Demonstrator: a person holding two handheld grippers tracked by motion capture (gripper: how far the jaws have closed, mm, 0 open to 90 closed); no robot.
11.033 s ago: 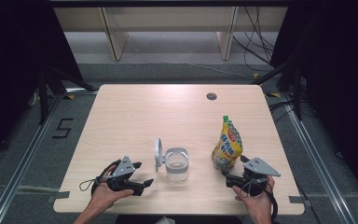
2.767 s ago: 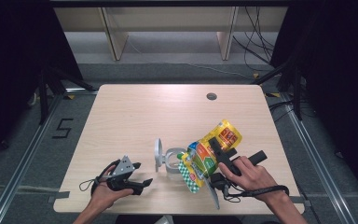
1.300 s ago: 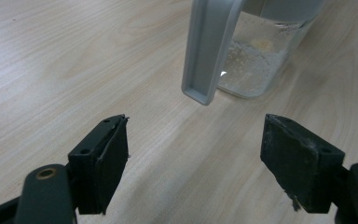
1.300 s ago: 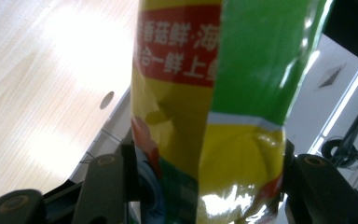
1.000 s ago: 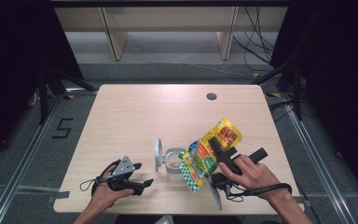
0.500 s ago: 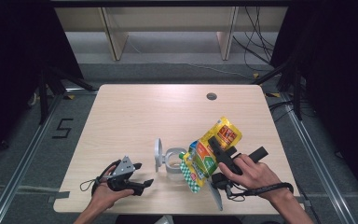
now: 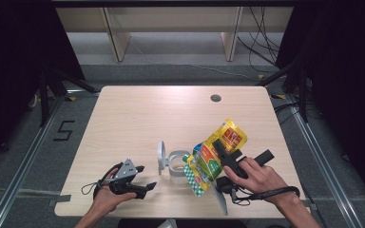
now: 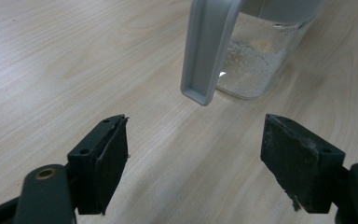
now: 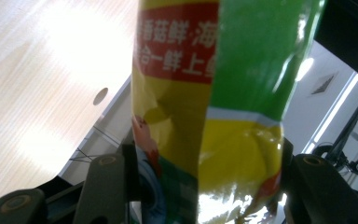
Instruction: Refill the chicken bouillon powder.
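A yellow-and-green snack pouch (image 7: pixel 214 154) is tilted over a clear jar (image 7: pixel 177 164) near the table's front edge, its lower end down toward the jar's mouth. My right gripper (image 7: pixel 222 155) is shut on the pouch. In the right gripper view the pouch (image 9: pixel 205 107) fills the gap between both jaws. The jar (image 8: pixel 261 51) holds a little white granular stuff, and its grey flip lid (image 8: pixel 207 46) hangs open at the side. My left gripper (image 7: pixel 145 178) rests on the table left of the jar, open and empty, as the left gripper (image 8: pixel 193 158) view confirms.
The light wooden table (image 7: pixel 138 118) has a round cable hole (image 7: pixel 215 98) at the back right. A loose cable (image 7: pixel 266 192) trails around the right wrist. Shelving legs (image 7: pixel 116 33) stand on the floor beyond the table.
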